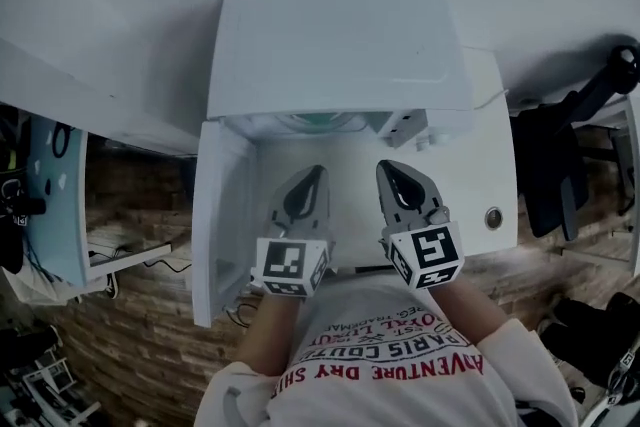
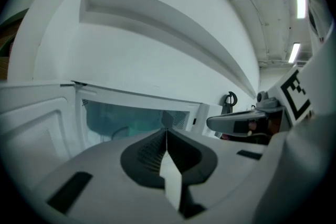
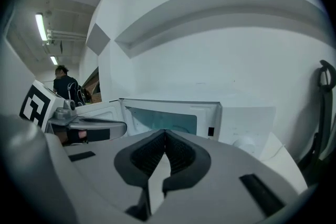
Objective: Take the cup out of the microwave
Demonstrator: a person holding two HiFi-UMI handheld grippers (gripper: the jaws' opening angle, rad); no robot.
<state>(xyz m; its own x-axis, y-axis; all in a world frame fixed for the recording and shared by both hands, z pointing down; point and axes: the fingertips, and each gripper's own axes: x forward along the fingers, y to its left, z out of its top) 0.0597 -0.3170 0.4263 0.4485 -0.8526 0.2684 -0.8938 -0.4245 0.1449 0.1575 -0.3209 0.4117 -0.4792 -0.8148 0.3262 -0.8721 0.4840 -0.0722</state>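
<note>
A white microwave stands on a white table with its door swung open to the left. Inside the cavity everything looks teal, and a pale round shape shows at its mouth; whether that is the cup I cannot tell. My left gripper and right gripper hover side by side just in front of the opening. Both are shut with nothing between the jaws. In the left gripper view its own tips meet in front of the cavity. In the right gripper view the tips also meet.
The microwave's control panel with a round knob lies right of the opening. A black chair stands at the right, and shelving at the left over a brick-patterned floor. A person stands far off.
</note>
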